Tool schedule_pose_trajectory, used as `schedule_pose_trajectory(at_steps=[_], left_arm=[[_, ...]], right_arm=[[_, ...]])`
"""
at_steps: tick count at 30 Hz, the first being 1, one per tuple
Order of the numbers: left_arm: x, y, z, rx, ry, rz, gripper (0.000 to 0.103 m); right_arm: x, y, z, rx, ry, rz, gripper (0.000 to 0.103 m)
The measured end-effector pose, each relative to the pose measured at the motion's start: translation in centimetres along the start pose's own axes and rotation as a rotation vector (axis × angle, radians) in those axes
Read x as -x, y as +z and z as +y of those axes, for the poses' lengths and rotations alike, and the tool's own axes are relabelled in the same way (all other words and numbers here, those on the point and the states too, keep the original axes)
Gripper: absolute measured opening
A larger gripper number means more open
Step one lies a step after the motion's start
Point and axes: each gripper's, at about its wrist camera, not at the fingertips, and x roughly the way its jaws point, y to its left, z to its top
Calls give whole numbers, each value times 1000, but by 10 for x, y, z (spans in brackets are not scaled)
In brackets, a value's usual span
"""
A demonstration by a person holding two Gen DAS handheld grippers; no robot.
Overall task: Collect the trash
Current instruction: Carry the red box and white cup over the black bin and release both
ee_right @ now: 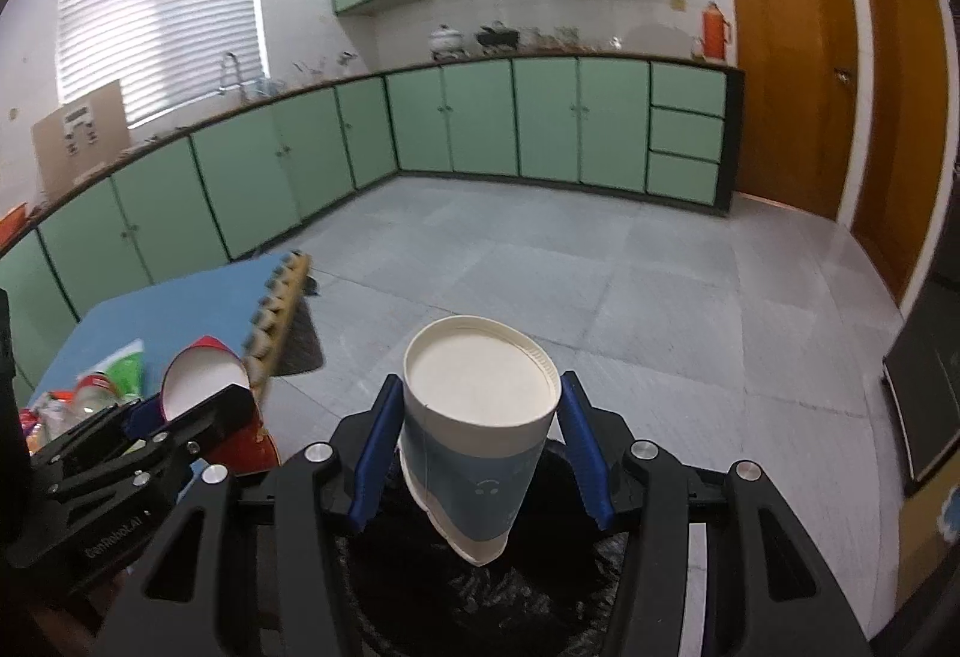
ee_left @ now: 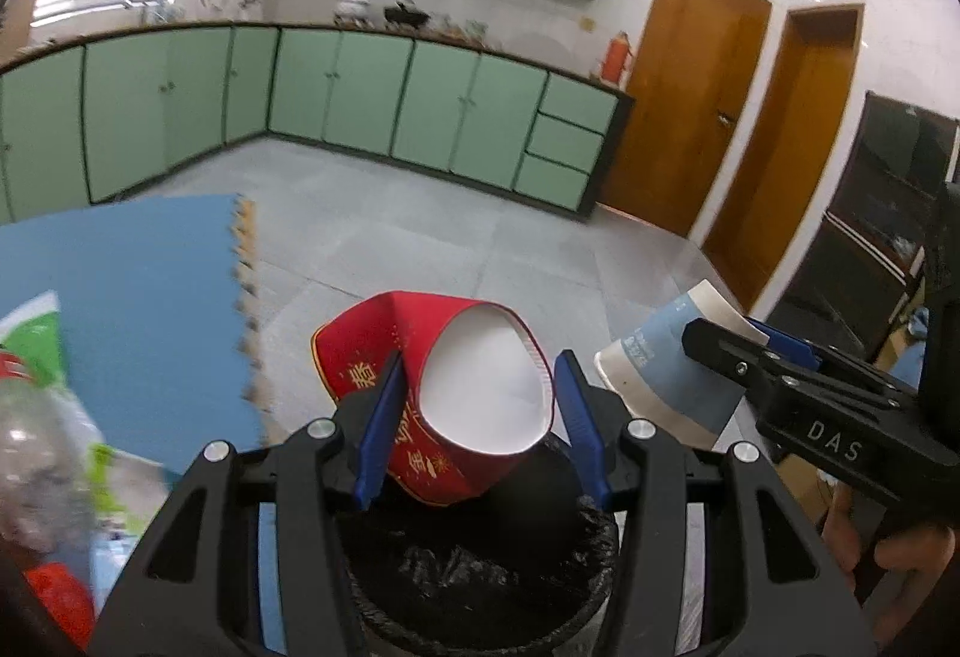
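A red paper cup (ee_left: 456,411) with gold characters is clamped between the blue fingers (ee_left: 379,417) of the left gripper (ee_left: 474,423) at the lower centre of the left wrist view; its wall is squashed out of round and its white inside is turned toward the camera. Directly beneath it, at the bottom centre, the mouth of a bin lined with a black bag (ee_left: 480,579) is seen.

At the right of the same view the right gripper (ee_left: 729,351) is seen from the side, grasping a blue-and-white paper cup (ee_left: 654,375). In the right wrist view that cup (ee_right: 480,435) is held between the blue fingers (ee_right: 375,453) at the centre of the frame, mouth tilted toward the camera, above the black bag (ee_right: 480,603). The left gripper (ee_right: 180,417) with the red cup (ee_right: 201,375) appears at the lower left there.

More litter lies at the lower left of the left wrist view, on a blue foam mat (ee_left: 150,297): a clear plastic bottle (ee_left: 42,447) and a green-and-white wrapper (ee_left: 33,339), both blurred. Green cabinets (ee_left: 336,87) under a counter (ee_left: 384,30) run across the upper half of the frame, with two wooden doors (ee_left: 678,87) at the right and a grey tiled floor (ee_left: 420,225) between.
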Motion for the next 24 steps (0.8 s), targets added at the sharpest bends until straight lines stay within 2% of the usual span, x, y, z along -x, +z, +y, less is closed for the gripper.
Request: schedule_pose_trajectory(at_steps=[1,4,5,7,9,13,19,24], left_arm=[[-6,-3,-1,0,-6,12,50],[-19,-7,-2,-2,-12,30,70],[-15,-9,2,1,-17,34,74],[-19,-10,5,13,-24,48,75],[-17,-6,7,23,-25,53,75],[-2,2,12,25,3,19,79],[53,10,24,-8,120,-84,86],[106,8,52,21,241,-140,87]], right_arm=[[-3,-3,-5,-7,-3,9,52],[-13,-6,-12,-9,-25,26,54],[-16,-6,-13,-11,-34,28,57],[-22,-8,-20,-30,-47,38,62],[-23,-9,-25,-45,-51,41,63],[-18,-10,-27,-56,-57,35,72],[-2,-2,-5,-37,-32,-15,85],[11,3,34,-2,48,-44,88]])
